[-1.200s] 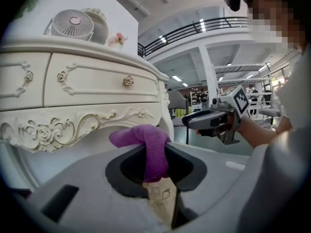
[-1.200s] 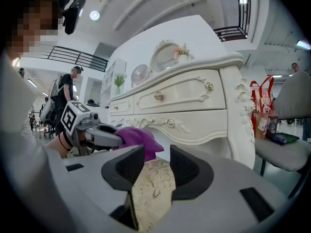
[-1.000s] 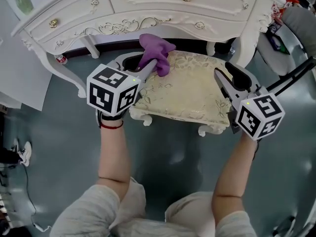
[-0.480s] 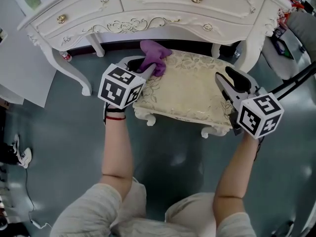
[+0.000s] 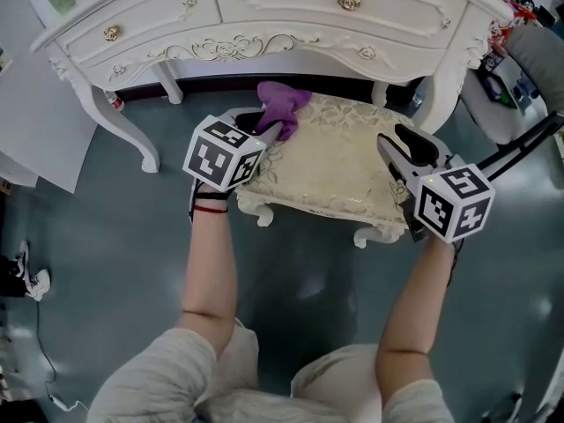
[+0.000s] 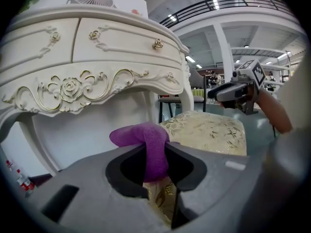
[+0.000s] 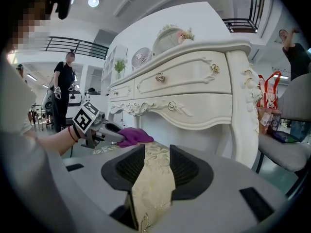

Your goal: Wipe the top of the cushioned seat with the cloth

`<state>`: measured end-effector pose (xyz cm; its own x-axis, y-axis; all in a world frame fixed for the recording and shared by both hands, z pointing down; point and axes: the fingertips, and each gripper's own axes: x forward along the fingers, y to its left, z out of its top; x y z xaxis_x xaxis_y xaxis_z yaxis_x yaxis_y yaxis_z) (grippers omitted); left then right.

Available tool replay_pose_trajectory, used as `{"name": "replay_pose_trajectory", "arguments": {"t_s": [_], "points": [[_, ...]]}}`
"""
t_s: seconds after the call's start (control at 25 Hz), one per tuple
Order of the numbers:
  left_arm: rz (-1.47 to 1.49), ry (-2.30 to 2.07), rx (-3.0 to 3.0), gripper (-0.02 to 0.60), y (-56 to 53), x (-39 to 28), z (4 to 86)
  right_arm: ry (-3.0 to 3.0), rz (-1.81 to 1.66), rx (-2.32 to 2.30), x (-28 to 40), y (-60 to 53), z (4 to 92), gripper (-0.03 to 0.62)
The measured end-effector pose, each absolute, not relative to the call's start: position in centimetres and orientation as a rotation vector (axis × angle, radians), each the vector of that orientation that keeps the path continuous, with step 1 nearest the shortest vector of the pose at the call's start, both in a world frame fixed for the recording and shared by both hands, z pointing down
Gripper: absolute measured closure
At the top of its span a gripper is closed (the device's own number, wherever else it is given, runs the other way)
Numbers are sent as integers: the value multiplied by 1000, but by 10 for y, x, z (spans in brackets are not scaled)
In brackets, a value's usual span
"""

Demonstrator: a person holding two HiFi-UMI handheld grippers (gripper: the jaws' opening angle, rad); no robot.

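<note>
- Cloth (image 5: 282, 106), purple and bunched, sits on the far left corner of the cushioned seat (image 5: 344, 161), close under the front of the dressing table (image 5: 264, 16).
- My left gripper (image 6: 155, 159) is pinching it. A fold of the cloth is squeezed between the jaws, and the rest is mounded beyond the tips.
- My right gripper (image 7: 153, 171) is clamped on the seat's right edge. The patterned fabric fills the gap between its jaws, and I take this grip as steadying the stool.
- I judge the step in hand to be the wipe itself, with the cloth working at a corner. Most of the top lies open toward me and toward the right.
- The next move, as I see it, is to press the cloth down and drag it across the top toward the right side. The pinch must be firm enough that the cloth doesn't slip out, and the right hold shouldn't let go.
</note>
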<state>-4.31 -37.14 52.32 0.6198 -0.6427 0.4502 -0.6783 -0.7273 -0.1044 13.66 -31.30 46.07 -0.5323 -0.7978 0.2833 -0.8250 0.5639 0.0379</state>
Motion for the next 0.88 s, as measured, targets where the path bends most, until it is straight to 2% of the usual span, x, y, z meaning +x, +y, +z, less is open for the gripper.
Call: {"name": "replay_pose_trajectory", "arguments": {"t_s": [0.88], "points": [[887,-968,2759,500,-358,17,525,-2493,159,1401,161,-310,457,451]]}}
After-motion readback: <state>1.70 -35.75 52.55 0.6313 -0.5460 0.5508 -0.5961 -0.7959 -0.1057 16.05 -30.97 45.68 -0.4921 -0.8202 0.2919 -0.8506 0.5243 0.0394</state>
